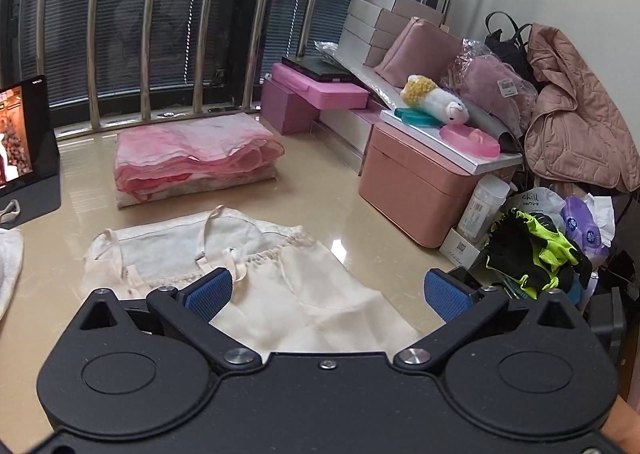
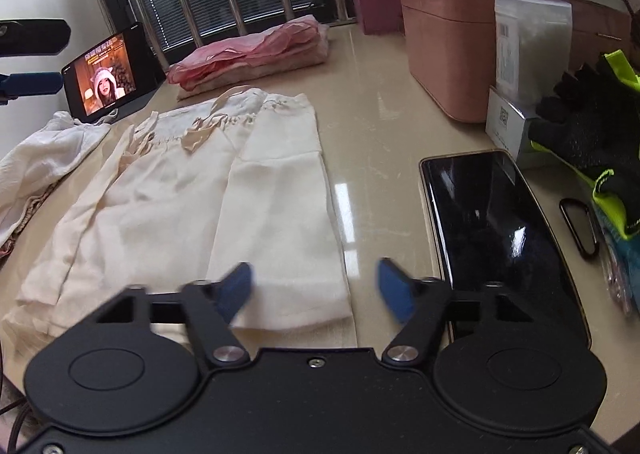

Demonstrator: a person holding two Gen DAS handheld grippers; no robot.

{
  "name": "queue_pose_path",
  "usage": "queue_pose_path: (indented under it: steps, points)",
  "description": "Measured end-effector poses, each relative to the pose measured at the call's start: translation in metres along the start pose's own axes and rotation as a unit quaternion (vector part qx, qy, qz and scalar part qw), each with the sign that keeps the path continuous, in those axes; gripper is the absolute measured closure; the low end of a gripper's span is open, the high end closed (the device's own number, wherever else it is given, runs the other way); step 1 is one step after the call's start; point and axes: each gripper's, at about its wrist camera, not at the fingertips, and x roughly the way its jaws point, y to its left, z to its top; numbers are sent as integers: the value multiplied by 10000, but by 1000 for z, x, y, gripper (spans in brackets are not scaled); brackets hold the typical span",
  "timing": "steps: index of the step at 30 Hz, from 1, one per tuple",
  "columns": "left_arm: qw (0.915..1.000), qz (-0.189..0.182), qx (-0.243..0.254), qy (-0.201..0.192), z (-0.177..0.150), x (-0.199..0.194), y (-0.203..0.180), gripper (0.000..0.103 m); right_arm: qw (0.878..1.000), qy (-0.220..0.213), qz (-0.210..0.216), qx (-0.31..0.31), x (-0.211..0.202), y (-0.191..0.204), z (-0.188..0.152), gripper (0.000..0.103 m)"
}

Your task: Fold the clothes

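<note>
1. Right gripper (image 2: pixel 314 288): jaws apart, blue pads blurred; the near right corner of the cream dress (image 2: pixel 256 214) lies between and below them, not pinched
2. Left gripper (image 1: pixel 326 294): jaws spread wide, nothing held; the dress (image 1: pixel 280 294) lies flat under and ahead of the pads
3. Right of the right gripper: a dark phone (image 2: pixel 500 238) lies flat on the glossy beige surface (image 2: pixel 368 102), just beside the dress
4. Further right: black and neon-yellow gloves (image 2: pixel 592 142)
5. Left of the right gripper: a white garment (image 2: pixel 44 158), touching the dress edge
6. Ahead of the dress straps: a folded pink pile (image 1: pixel 192 158)
7. Far left: a propped tablet (image 2: pixel 108 74), screen lit
8. Far right: a pink box (image 1: pixel 416 190)
</note>
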Motion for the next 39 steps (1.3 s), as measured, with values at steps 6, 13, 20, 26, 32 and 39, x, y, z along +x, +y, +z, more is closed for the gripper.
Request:
queue_pose_path:
  steps: [6, 13, 20, 26, 32, 39]
  points:
    - [9993, 62, 84, 368, 10, 30, -9, 0, 9971, 132, 285, 694, 5, -13, 4, 101]
    - [9958, -7, 125, 909, 22, 71, -17, 15, 9917, -311, 680, 1046, -9, -12, 5, 103]
    - [9869, -213, -276, 1575, 32, 120, -19, 19, 9895, -657, 1086, 694, -30, 11, 20, 103]
    - [9799, 321, 91, 1965, 35, 161, -28, 27, 9872, -628, 1438, 288, -35, 33, 23, 103]
    - [9710, 755, 326, 2245, 28, 181, -16, 92, 9858, -386, 1630, -140, -27, 61, 28, 103]
    - [9701, 208, -803, 2280, 14, 171, 49, 98, 9870, 461, 1529, -188, 3, 91, 39, 103]
